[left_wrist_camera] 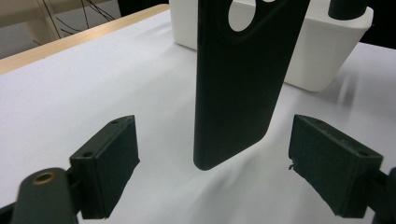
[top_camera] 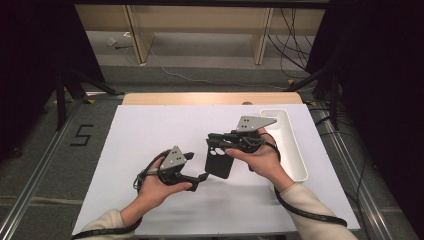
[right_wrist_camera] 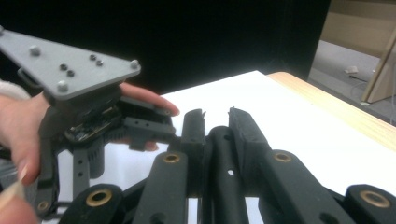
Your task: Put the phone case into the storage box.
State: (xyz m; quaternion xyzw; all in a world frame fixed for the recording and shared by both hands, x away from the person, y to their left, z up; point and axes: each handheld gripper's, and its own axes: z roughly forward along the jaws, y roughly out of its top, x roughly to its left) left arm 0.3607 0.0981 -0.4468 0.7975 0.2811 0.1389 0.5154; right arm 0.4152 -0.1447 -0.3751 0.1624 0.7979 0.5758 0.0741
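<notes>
From above, the right gripper clenched the phone case by its top, long axis hanging down, left of the white tray, whose contents couldn't be seen. The left gripper waited just left.

In the left gripper view, its released jaws flanked the case's lower end.

In the right gripper view, the jaws stood pressed together.

Overhead forward; two close jaw-level views

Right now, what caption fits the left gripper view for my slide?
Open left gripper waits below a hanging black phone case, white bin behind.
</notes>
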